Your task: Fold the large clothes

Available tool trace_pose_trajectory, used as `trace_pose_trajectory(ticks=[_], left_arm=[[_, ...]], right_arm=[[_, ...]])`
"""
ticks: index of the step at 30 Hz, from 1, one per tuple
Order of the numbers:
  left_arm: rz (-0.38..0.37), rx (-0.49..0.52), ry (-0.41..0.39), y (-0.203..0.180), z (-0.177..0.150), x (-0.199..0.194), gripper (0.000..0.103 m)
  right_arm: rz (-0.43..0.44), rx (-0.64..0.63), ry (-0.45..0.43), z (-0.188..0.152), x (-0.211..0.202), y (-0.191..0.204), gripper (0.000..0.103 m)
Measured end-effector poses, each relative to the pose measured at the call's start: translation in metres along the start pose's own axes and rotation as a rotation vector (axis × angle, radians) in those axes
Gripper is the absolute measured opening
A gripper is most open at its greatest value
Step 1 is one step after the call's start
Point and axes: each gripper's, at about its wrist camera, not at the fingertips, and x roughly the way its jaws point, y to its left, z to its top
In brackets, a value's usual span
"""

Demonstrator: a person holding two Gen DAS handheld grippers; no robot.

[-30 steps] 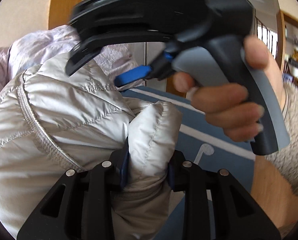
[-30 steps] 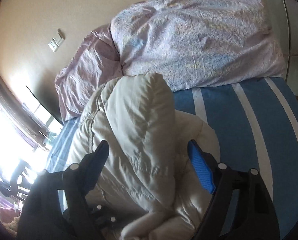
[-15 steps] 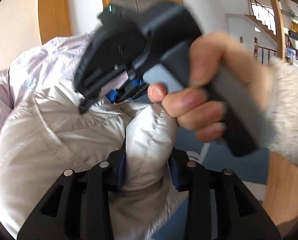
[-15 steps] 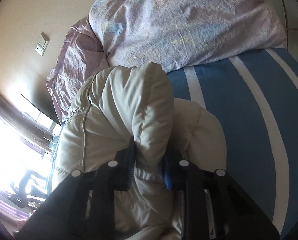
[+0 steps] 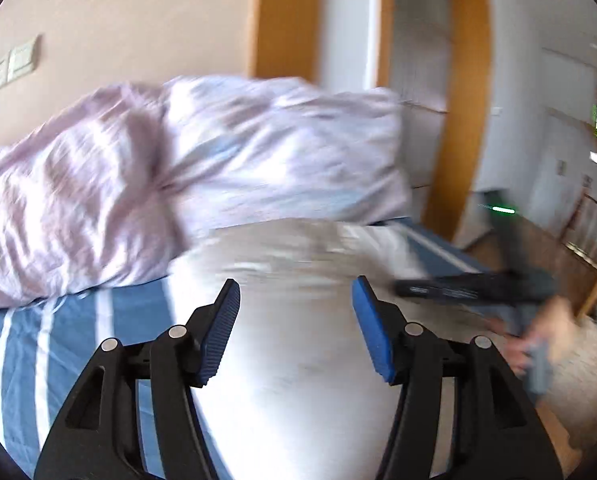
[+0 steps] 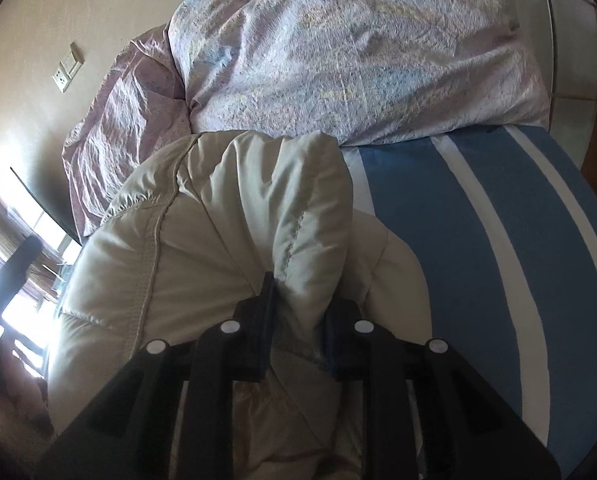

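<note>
A silver-white puffer jacket (image 5: 298, 344) lies on the blue striped bed sheet (image 5: 58, 332). My left gripper (image 5: 296, 304) is open, its blue pads apart just above the jacket and holding nothing. In the right wrist view my right gripper (image 6: 298, 300) is shut on a puffy fold of the jacket (image 6: 258, 208). The right gripper also shows, blurred, at the right of the left wrist view (image 5: 478, 288), held by a hand.
A large lilac duvet (image 5: 178, 168) is piled at the head of the bed, also in the right wrist view (image 6: 338, 48). A wooden door frame (image 5: 466, 120) and floor lie to the right. The striped sheet (image 6: 498, 240) is bare to the right of the jacket.
My left gripper let go of the jacket fold and opened, pulling back. My right gripper closed on a jacket fold and stays shut on it.
</note>
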Motion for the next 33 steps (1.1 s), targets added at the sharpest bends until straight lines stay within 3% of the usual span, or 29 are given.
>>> trace_pose_trajectory(ticks=[5,13,18,33], left_arm=[[0.030,-0.071,0.109,0.029,-0.003,0.044,0.059],[0.086,0.021,0.177,0.008,-0.013,0.077,0.060],[0.138,0.067,0.180,-0.007,-0.026,0.092,0.060],[0.181,0.083,0.123,-0.015,-0.046,0.108,0.061]], right_arm=[[-0.041,-0.017,-0.015,-0.003,0.002,0.002,0.021],[-0.074,-0.036,-0.023,-0.008,0.008,0.000,0.022],[-0.128,-0.047,-0.060,-0.013,0.008,0.001,0.026],[-0.107,-0.005,-0.084,-0.022,0.023,-0.013,0.029]])
